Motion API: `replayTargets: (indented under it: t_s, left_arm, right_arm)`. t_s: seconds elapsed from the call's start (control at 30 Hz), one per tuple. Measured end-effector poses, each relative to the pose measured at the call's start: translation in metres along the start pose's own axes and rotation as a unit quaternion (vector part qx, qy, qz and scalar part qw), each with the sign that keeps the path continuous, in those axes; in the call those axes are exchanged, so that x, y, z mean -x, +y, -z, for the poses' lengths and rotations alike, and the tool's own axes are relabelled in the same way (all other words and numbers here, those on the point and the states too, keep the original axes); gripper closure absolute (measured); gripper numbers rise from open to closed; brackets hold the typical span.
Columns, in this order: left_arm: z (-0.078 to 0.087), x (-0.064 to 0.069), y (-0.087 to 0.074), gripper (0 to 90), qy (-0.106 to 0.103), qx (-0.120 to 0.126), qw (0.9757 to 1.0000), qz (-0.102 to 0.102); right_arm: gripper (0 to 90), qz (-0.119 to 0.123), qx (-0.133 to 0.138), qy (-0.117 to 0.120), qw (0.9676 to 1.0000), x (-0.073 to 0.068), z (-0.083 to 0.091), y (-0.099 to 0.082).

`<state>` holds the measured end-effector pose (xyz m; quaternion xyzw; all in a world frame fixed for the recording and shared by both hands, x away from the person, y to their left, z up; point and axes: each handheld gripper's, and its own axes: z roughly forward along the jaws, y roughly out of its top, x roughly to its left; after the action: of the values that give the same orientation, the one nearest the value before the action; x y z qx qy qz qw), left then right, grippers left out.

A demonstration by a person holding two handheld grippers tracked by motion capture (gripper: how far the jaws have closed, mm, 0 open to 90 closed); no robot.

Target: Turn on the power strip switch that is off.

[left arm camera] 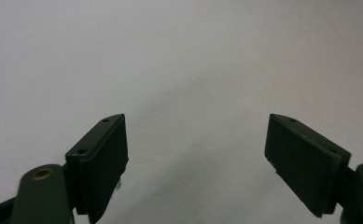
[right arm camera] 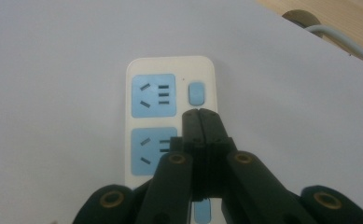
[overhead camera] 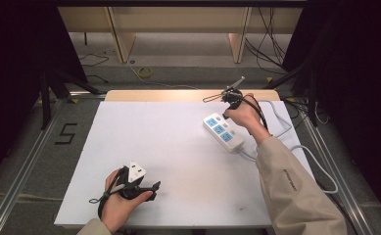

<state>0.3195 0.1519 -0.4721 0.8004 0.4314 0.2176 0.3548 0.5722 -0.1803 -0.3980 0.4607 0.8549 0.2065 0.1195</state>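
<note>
Recording lab: black curtains (overhead camera: 11, 58), floor cables (overhead camera: 269, 34), framed table (overhead camera: 168, 161).

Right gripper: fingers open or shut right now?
Shut. In the right gripper view, the right gripper has its fingers pressed together, nothing between them, over the power strip.

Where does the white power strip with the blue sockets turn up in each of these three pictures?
High view: power strip lies right of centre, beside the right hand.
Left gripper view: bare white table surface between the open jaws.
Right gripper view: centre, under the shut right claw.
Shared landmark: the white table surface.
</note>
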Motion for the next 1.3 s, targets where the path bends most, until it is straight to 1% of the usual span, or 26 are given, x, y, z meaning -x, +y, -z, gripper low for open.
replayTargets:
  t_s: [0.07,0.13,0.3,0.63,0.7,0.73,0.83,0.9,0.97,1.1,1.13,1.23,1.3]
  left_arm:
    - [0.000,0.000,0.000,21.1,0.000,0.000,1.0000,0.000]
    - [0.000,0.000,0.000,21.1,0.000,0.000,1.0000,-0.001]
    - [0.000,0.000,0.000,21.1,-0.001,-0.004,1.0000,-0.004]
    - [0.000,0.000,0.000,21.1,-0.002,-0.003,1.0000,-0.003]
    - [0.000,0.000,0.000,21.1,-0.002,-0.003,1.0000,-0.003]
    - [0.000,0.000,0.000,21.1,-0.003,-0.003,1.0000,-0.003]
    - [-0.001,0.000,0.000,21.1,-0.002,-0.003,1.0000,-0.003]
    - [-0.001,0.000,0.000,21.1,-0.002,-0.003,1.0000,-0.003]
    - [-0.001,0.000,0.000,21.1,-0.002,-0.003,1.0000,-0.003]
    - [-0.001,0.000,0.000,21.1,-0.002,-0.003,1.0000,-0.003]
    - [-0.001,0.000,0.000,21.1,-0.002,-0.003,1.0000,-0.003]
    - [-0.001,0.000,0.000,21.1,-0.003,-0.003,1.0000,-0.003]
    - [-0.001,0.001,0.000,21.1,-0.003,-0.003,1.0000,-0.003]
  right_arm:
    - [90.0,-0.004,0.001,0.000,1.0000,0.000,0.000,0.001]
    - [90.0,0.000,0.001,0.000,1.0000,0.001,0.000,0.002]
    - [90.0,0.000,0.002,-0.001,1.0000,0.000,-0.001,0.005]
    - [90.0,0.001,0.002,-0.002,1.0000,-0.002,-0.005,0.009]
    - [90.0,-0.002,0.000,-0.002,1.0000,-0.003,-0.006,0.009]
    - [90.0,0.002,0.001,-0.001,1.0000,-0.002,-0.007,0.009]
    - [90.0,-0.001,0.000,-0.003,1.0000,-0.003,-0.008,0.010]
    - [90.0,0.002,0.001,0.000,1.0000,-0.002,-0.009,0.011]
    - [90.0,0.001,0.000,-0.004,1.0000,-0.003,-0.010,0.012]
    - [90.0,0.004,0.002,-0.003,1.0000,-0.004,-0.011,0.013]
    - [90.0,0.000,0.000,-0.003,1.0000,-0.004,-0.011,0.013]
    - [90.0,0.003,0.000,-0.002,1.0000,-0.004,-0.013,0.014]
    - [90.0,0.002,0.000,-0.005,1.0000,-0.005,-0.014,0.014]
